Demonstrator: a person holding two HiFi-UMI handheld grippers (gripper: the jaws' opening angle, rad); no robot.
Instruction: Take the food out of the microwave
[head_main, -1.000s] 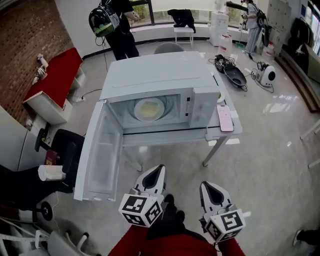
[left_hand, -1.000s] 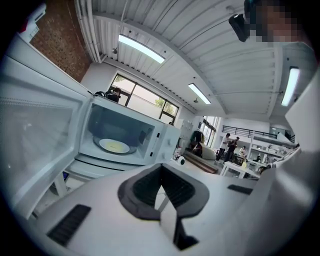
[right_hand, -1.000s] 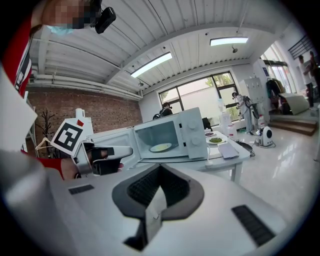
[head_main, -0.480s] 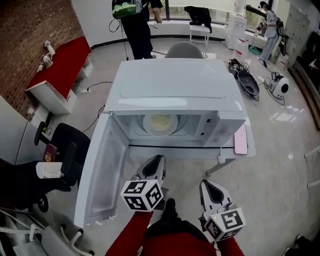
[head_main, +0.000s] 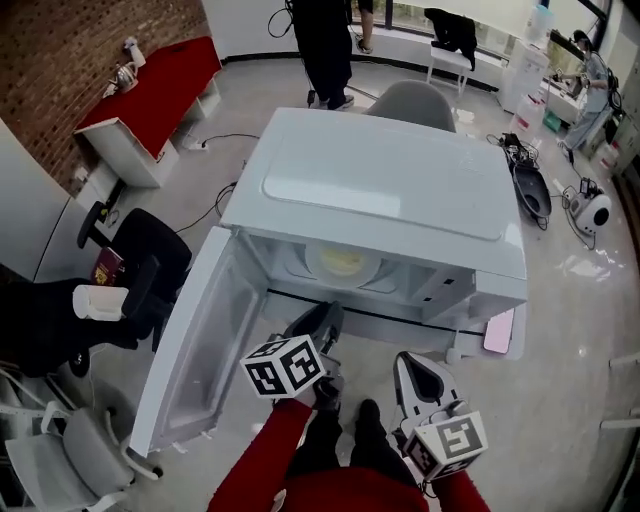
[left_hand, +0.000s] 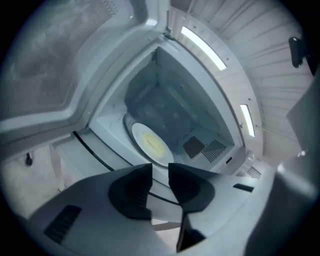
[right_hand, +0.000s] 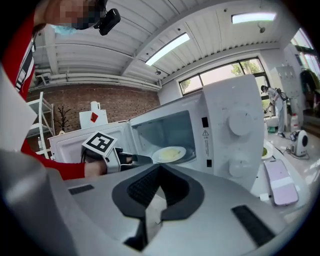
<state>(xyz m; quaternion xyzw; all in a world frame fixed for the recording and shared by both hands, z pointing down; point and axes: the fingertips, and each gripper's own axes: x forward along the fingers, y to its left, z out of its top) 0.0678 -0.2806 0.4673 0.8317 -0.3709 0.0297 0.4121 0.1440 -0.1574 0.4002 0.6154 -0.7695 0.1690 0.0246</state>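
The white microwave (head_main: 385, 180) stands with its door (head_main: 200, 340) swung open to the left. Inside, a white plate of yellow food (head_main: 342, 262) lies on the turntable; it also shows as plate (left_hand: 150, 144) and plate (right_hand: 169, 154). My left gripper (head_main: 325, 320) is at the mouth of the cavity, short of the plate. Its jaws are opening, with nothing between them; the gap shows in the left gripper view (left_hand: 160, 172). My right gripper (head_main: 420, 372) hangs back, lower right of the opening, its tips together on nothing (right_hand: 159, 166).
A pink phone (head_main: 498, 332) lies on the table beside the microwave's right side. A black office chair (head_main: 140, 270) and a white cup (head_main: 100, 300) are left of the door. A person (head_main: 325, 50) stands beyond the microwave, near a grey chair (head_main: 415, 100).
Both grippers have come closer to the microwave. The left gripper has rolled, reached the cavity mouth and spread its jaws. The view has closed in on the microwave.
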